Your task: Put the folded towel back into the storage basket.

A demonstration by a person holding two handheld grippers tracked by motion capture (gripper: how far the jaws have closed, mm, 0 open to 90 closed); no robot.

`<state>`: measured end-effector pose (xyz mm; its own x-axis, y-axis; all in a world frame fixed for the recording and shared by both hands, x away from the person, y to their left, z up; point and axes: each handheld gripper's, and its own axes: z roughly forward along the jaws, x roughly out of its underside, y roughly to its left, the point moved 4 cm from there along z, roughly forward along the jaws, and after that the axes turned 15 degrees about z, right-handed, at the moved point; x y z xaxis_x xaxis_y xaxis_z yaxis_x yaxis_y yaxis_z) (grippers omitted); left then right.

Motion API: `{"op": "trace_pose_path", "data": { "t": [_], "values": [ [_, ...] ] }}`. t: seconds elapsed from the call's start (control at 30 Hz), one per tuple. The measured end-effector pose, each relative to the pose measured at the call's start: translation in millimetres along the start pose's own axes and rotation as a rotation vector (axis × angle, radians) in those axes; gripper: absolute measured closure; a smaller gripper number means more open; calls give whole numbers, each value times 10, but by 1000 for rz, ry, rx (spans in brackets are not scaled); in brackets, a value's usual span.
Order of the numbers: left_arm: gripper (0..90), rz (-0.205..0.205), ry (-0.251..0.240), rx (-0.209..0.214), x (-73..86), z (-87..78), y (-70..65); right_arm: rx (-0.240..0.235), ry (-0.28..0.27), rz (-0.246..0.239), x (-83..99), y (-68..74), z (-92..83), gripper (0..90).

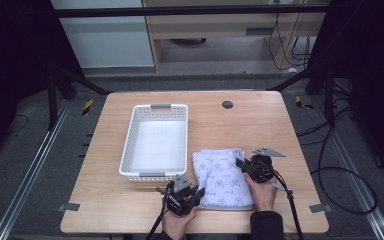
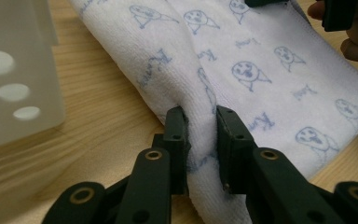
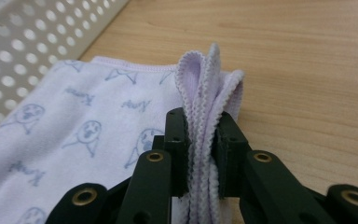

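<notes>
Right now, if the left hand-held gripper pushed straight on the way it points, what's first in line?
The folded printed towel it already pinches; beyond that, probably the right hand-held gripper at the far edge. Depth is unclear.

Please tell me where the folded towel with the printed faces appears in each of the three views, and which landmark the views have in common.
High view: the towel lies at lower centre, right of the white basket.
Left gripper view: the towel runs from top centre to lower right, pinched at bottom centre.
Right gripper view: the towel spreads at left, its edge pinched upright at centre.
Shared landmark: the basket's perforated wall.
</notes>
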<state>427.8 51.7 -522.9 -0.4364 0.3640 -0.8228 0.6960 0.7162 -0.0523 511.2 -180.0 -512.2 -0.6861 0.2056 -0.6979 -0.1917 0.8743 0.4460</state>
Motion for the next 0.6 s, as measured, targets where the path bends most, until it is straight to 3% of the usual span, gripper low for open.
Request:
{"op": "trace_pose_path", "data": {
  "t": [0.37, 0.6],
  "values": [
    [751, 56, -66, -18, -210, -240, -39, -26, -77, -40, -152, 206, -312, 782],
    [752, 83, -75, -20, -326, -313, -56, -23, -110, -48, -233, 267, -437, 782]
  ]
}}
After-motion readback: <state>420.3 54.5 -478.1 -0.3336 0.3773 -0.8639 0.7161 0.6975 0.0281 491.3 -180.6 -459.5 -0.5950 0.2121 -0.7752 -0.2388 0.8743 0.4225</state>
